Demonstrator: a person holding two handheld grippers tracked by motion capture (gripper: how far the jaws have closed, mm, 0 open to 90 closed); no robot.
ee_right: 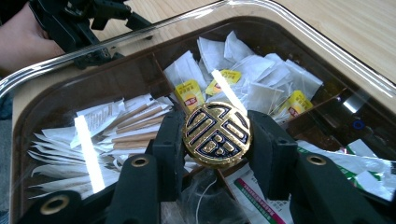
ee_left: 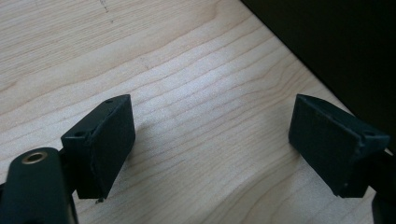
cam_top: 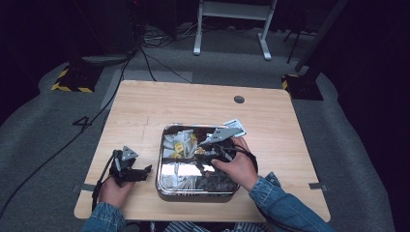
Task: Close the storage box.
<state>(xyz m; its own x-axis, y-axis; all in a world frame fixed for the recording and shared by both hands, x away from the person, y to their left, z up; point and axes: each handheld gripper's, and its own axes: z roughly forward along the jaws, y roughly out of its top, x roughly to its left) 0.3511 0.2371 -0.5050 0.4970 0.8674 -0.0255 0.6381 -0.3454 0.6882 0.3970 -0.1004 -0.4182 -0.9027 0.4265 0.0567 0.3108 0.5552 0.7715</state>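
I am looking down on a pale wooden counter [cam_top: 145, 111] with a square, compartmented box [cam_top: 162, 186] near its front edge, covered by a clear lid [ee_right: 140, 37] with a rounded rim. Through the lid I see dark wooden dividers. One compartment holds white tea bags with yellow tags [ee_right: 261, 79]; another holds white paper-wrapped sticks [ee_right: 116, 123], lying side by side; a nearer one holds sachets printed in green and red [ee_right: 261, 198]. A small printed packet [cam_top: 234, 127] lies on the counter just beyond the box's far right corner.

My right gripper [ee_right: 217, 140] is over the middle of the box — its jaws are closed partway around a round gold knob [ee_right: 217, 134] at the lid's centre, one pad on either side of it. The knob's flat face, a dark openwork pattern edged in gold, is turned up toward the camera and slightly tilted; being round, it has no long axis.

My left gripper [cam_top: 137, 172] rests on the counter just left of the box, pointing toward it, jaws wide apart with bare wood between them.
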